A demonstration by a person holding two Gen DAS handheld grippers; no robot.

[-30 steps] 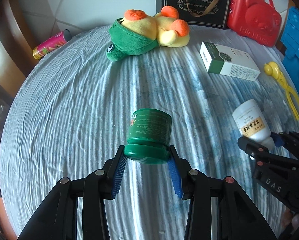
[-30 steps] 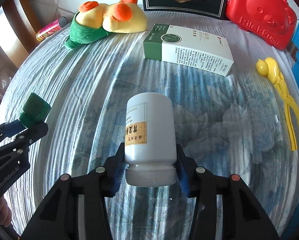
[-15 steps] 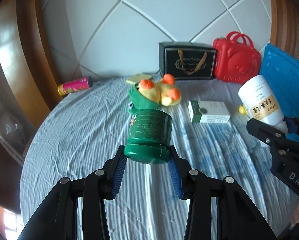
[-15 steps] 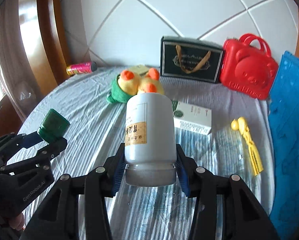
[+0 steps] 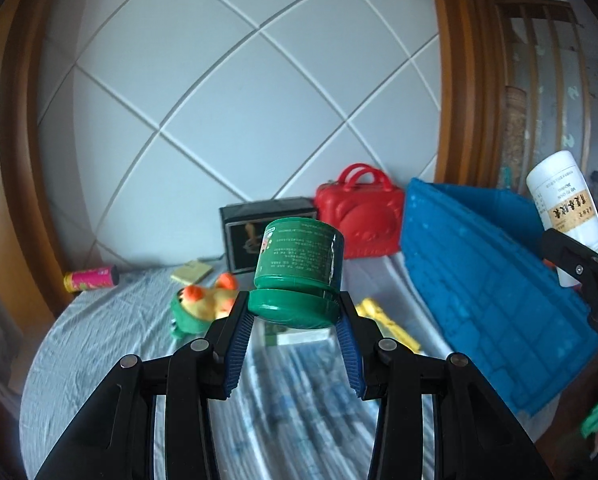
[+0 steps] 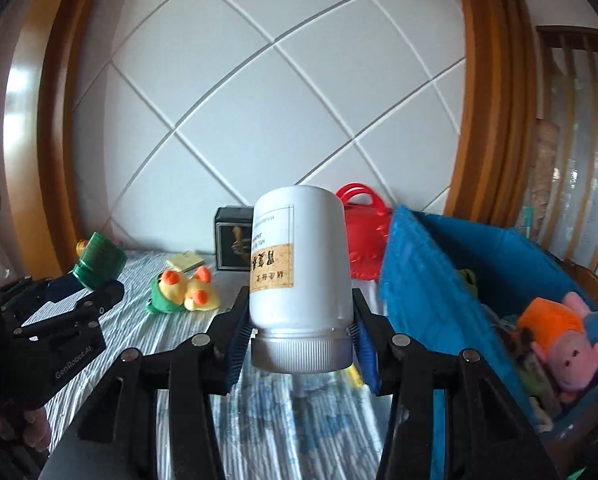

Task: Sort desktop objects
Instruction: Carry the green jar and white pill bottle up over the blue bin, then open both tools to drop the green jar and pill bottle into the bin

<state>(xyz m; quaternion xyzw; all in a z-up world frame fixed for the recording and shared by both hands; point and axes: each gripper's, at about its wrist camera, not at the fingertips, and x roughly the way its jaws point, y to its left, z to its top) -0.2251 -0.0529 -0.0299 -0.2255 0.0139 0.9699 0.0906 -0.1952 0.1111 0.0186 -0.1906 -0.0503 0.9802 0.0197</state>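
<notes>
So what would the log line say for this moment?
left fingers: green jar held | right fingers: white bottle held | both airborne | blue bin nearby

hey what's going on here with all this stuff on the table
A person is sorting the table with two handheld grippers. The left gripper holds a green jar by its lid, the right gripper a white bottle by its cap, both lifted beside a blue bin with plush toys inside.
</notes>
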